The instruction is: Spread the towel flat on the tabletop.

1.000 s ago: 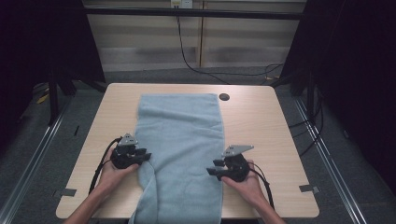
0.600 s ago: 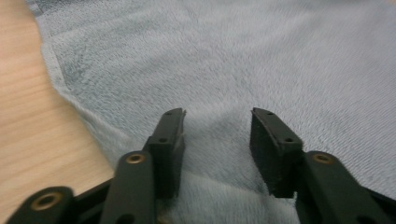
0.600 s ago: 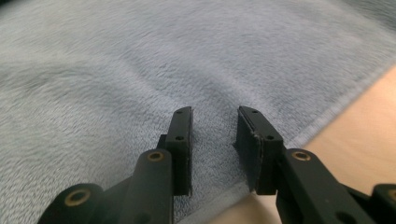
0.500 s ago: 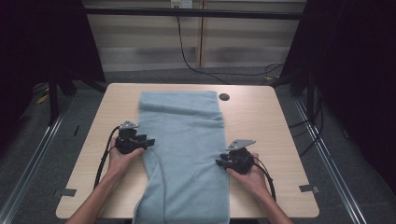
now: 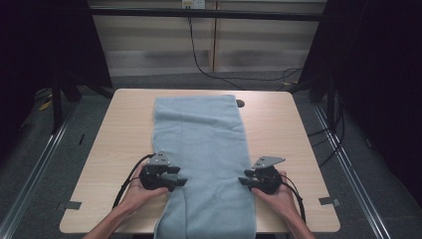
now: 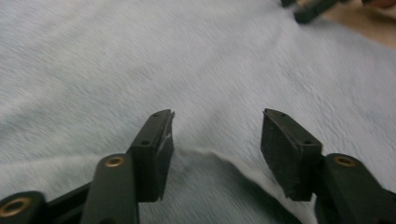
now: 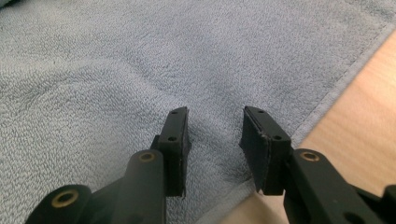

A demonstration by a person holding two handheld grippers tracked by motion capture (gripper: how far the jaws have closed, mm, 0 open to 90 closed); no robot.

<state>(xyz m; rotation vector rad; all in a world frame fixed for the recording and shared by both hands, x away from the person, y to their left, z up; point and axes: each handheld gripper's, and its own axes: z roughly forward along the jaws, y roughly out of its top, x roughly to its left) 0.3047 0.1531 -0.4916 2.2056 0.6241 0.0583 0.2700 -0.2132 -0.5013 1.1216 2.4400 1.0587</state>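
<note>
Left gripper (image 5: 180, 182): we see its jaws stand wide apart and they have just been opening; the towel lies under and between them with a small ridge of cloth, but the pads (image 6: 159, 158) do not press it.
Right gripper (image 5: 243, 180): we see a narrower gap that has just been opening a little; the jaws sit over the towel's right edge and the pads (image 7: 180, 149) do not pinch it.
Towel (image 5: 201, 149): light blue, spread lengthwise down the middle of the table (image 5: 293, 134), its near end hanging over the front edge.
Count: one towel, two grippers, one table.
Writing: we can read none.
</note>
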